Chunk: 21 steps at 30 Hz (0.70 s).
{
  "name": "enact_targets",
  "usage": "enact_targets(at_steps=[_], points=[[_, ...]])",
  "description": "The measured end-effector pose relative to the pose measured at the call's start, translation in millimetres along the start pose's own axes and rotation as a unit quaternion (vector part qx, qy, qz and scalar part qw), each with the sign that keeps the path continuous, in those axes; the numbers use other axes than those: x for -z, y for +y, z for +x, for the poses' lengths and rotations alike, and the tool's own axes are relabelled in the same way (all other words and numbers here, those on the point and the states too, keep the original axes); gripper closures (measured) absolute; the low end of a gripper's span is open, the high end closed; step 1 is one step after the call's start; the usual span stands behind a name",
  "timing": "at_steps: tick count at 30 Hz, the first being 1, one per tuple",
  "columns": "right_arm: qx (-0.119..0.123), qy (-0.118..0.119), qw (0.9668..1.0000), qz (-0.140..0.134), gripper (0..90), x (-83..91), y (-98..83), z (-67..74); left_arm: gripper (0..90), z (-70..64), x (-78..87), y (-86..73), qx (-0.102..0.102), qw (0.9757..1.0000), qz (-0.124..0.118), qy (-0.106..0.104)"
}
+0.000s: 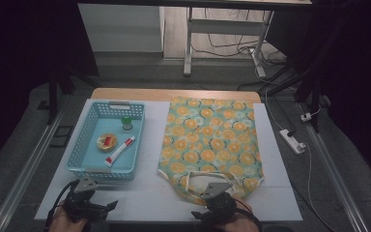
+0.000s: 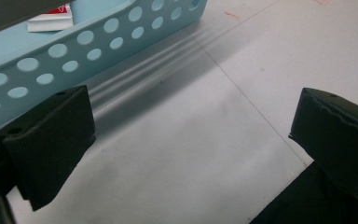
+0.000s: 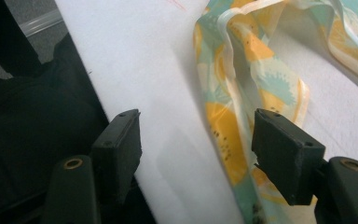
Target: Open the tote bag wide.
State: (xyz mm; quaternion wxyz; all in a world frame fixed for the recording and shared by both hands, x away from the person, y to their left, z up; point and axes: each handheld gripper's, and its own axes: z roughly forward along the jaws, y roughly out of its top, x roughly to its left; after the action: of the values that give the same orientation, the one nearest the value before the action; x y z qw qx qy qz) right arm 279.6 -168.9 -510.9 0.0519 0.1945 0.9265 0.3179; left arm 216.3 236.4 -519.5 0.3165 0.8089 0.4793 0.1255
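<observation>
1. The bench [image 1: 280, 193] carries a flat fruit-print bag [image 1: 210, 140] on its right half, mouth toward the person.
2. A blue basket [image 1: 77, 162] sits left, well apart from the bag, holding a tube [image 1: 120, 151] and small items.
3. The right tongs [image 3: 196, 149] stand spread at the bag's mouth, one jaw over bare bench, pinching nothing. Closing here may catch both layers or miss the rim, leaving the bag shut.
4. The left tongs [image 2: 186, 135] hang spread beside the basket, empty; a careless sweep could nudge it.
</observation>
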Motion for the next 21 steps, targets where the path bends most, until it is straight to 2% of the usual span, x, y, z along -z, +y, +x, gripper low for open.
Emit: enact_targets(at_steps=[5, 7, 9, 10, 11, 12, 14, 16, 18, 20, 21], points=[[0.009, -0.007, 0.9998, 0.017, 35.0, -9.4, 3.9, -7.5, 0.0, 0.1, -0.1, 0.1, 0.0, 1.0, 0.001, 0.0], [0.016, -0.02, 0.9994, 0.022, 39.1, -11.8, 5.5, -10.2, 0.0, 0.0, -0.1, 0.1, -0.001, 1.0, 0.001, 0.0], [0.021, -0.022, 0.9991, 0.03, 41.3, -12.6, 7.8, -11.5, 0.0, -0.1, -0.2, 0.1, -0.001, 1.0, 0.002, 0.0], [0.026, -0.023, 0.9989, 0.032, 44.0, -12.6, 8.6, -11.5, 0.0, -0.1, -0.2, 0.1, -0.001, 1.0, 0.002, 0.0], [0.031, -0.018, 0.9988, 0.035, 53.1, -12.0, 9.4, -10.2, 0.0, -0.1, -0.3, 0.1, -0.001, 1.0, 0.002, 0.0], [0.031, -0.018, 0.9988, 0.035, 53.1, -12.0, 9.4, -10.2, 0.0, -0.1, -0.3, 0.1, -0.001, 1.0, 0.002, 0.0], [0.032, -0.012, 0.9987, 0.037, 66.5, -10.8, 9.7, -10.3, 0.0, -0.2, -0.3, 0.1, -0.001, 1.0, 0.002, 0.001], [0.027, -0.008, 0.9988, 0.039, 84.2, -9.3, 9.7, -13.5, 0.0, -0.3, -0.3, 0.1, -0.002, 1.0, 0.003, 0.001], [0.018, 0.004, 0.999, 0.041, 89.5, -8.1, 9.3, -16.8, 0.0, -0.4, -0.2, 0.2, -0.002, 1.0, 0.003, 0.001], [0.021, 0.009, 0.9986, 0.047, 90.0, -4.9, 10.1, -16.4, 0.0, -0.2, -0.4, 0.2, -0.001, 1.0, 0.003, 0.001], [0.019, 0.011, 0.9989, 0.041, 90.0, -1.1, 11.5, -16.5, 0.0, -0.1, -0.5, 0.3, -0.001, 1.0, 0.003, 0.001]])
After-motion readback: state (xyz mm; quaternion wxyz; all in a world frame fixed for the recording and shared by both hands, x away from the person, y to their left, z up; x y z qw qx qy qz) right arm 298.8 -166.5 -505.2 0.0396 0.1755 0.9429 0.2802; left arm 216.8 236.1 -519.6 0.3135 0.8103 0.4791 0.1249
